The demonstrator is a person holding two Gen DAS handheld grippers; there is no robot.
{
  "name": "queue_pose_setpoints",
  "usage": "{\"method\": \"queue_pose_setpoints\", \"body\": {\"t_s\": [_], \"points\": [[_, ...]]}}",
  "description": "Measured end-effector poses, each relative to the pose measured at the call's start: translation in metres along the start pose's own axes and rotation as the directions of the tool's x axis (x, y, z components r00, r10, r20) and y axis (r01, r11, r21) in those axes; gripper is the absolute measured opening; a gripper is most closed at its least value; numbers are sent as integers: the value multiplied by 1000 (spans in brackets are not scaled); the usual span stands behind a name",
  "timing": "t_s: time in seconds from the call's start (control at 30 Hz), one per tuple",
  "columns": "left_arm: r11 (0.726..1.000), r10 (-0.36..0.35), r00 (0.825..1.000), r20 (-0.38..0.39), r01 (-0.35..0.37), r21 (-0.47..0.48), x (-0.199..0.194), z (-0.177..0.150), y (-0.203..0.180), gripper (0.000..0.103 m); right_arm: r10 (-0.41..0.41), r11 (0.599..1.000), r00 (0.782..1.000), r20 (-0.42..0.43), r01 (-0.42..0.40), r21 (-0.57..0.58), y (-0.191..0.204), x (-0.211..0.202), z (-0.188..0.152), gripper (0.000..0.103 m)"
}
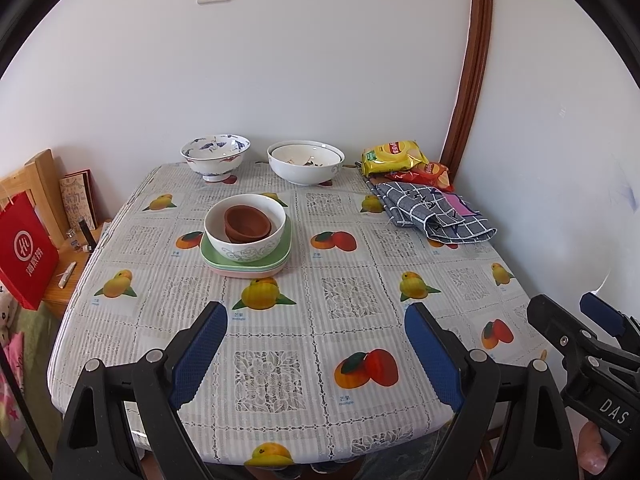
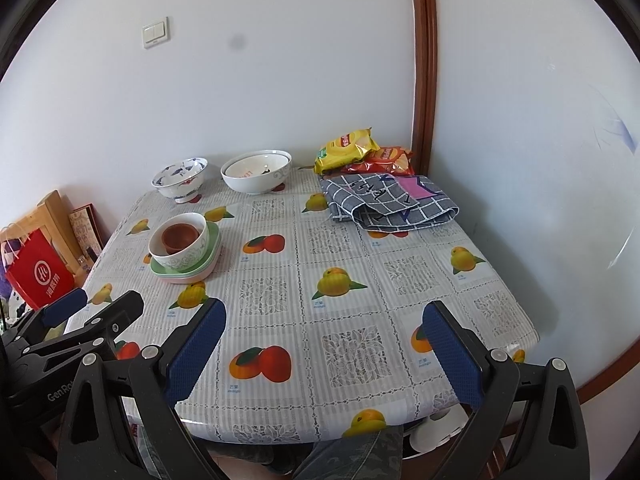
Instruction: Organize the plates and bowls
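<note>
White walls corner a table (image 1: 280,344) under a fruit-print cloth. Task looks partly done: green and pink plates (image 1: 250,265) sit stacked left of centre, a white bowl (image 1: 245,224) on them with brown cups (image 1: 247,222) nested inside. Left, I judge: the blue-patterned bowl (image 1: 215,156) and the big white bowl (image 1: 305,162), apart at the far edge, a smaller one nested in it. My left gripper (image 1: 316,344) and right gripper (image 2: 324,340) hover over the near edge, jaws spread wide, gripping nothing.
</note>
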State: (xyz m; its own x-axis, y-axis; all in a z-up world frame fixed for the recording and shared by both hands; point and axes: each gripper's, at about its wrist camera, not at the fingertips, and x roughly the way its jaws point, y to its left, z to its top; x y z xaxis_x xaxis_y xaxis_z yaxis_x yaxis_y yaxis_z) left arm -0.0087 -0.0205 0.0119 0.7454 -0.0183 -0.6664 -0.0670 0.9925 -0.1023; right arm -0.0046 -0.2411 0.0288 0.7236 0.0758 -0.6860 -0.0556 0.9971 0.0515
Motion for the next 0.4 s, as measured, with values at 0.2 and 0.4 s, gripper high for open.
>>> {"method": "queue_pose_setpoints", "body": {"t_s": [0.2,0.4], "points": [[1000,-2,1000,-2,2,-1,0,-1,0,90,2,1000,1000,0,-2,3,0,-1,-1,98],[1000,-7,1000,-4,7,3,6,-2,1,92,-5,1000,1000,-5,5,5,-1,2,-2,98]]}}
